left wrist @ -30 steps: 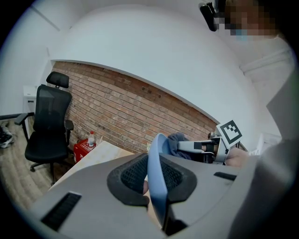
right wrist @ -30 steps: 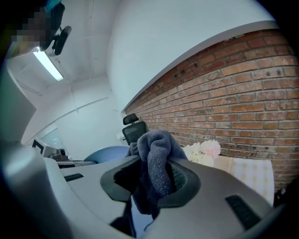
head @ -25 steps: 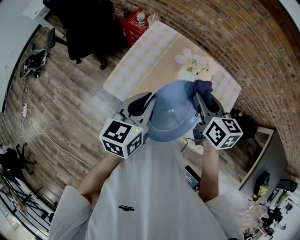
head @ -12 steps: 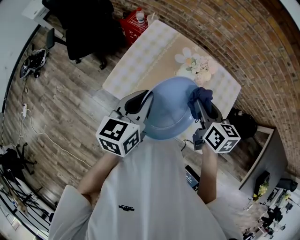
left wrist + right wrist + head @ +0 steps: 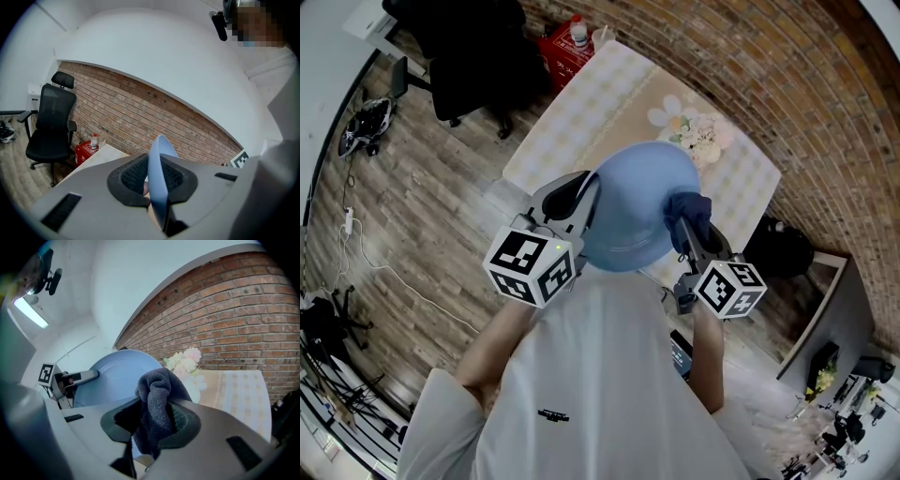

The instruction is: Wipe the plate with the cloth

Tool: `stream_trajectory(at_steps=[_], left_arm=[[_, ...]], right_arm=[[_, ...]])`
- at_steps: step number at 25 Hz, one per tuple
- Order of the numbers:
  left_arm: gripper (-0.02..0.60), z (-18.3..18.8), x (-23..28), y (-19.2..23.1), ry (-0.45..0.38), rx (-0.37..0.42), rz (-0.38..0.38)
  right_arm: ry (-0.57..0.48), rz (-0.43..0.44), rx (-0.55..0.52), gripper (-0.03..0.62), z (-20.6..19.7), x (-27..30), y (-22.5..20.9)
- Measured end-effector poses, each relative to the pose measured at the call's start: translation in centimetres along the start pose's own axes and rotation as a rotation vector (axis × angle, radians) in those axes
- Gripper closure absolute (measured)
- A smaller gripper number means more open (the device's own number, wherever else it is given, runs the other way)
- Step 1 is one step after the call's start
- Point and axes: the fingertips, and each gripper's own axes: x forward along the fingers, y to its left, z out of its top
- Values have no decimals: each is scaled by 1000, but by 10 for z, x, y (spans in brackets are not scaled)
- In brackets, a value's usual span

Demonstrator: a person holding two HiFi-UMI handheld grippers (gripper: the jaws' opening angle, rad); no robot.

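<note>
plate (image 5: 630, 211), clamped in left gripper (image 5: 157, 185), shifted up-left; cloth (image 5: 687, 212), pinched in right gripper (image 5: 152, 425), apparently slid lower.

Table (image 5: 572, 112) with pale checked covering, bunch of pale flowers (image 5: 697, 131) on it, plank floor (image 5: 422, 216) below

A pale blue plate (image 5: 633, 211) filled the centre, with a dark navy cloth (image 5: 687, 211) at its three o'clock edge. At twelve o'clock, a table (image 5: 572, 117) showed cream-and-white checks, with white and pink flowers (image 5: 698, 133). The brick wall (image 5: 797, 84) at two o'clock was red-brown, the plank floor (image 5: 422, 197) at nine grey-brown, the chair (image 5: 469, 47) at eleven black.
</note>
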Motion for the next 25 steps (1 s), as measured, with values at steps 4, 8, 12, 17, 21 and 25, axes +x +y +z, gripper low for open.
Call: stream_trajectory(at_steps=[4, 8, 12, 17, 21, 25], left_arm=[[540, 5, 4, 0, -8, 7, 3], [540, 8, 7, 1, -11, 12, 6], [540, 12, 9, 4, -16, 7, 12], [540, 16, 13, 7, -24, 4, 19], [540, 19, 18, 11, -32, -10, 24], [540, 19, 21, 16, -38, -23, 33]], right_arm=[[36, 23, 8, 474, -17, 2, 7], [64, 53, -2, 474, -28, 4, 18], [86, 82, -20, 474, -34, 6, 30], [103, 122, -31, 474, -40, 9, 47], [111, 175, -33, 474, -42, 12, 63], [132, 250, -57, 474, -46, 16, 86]])
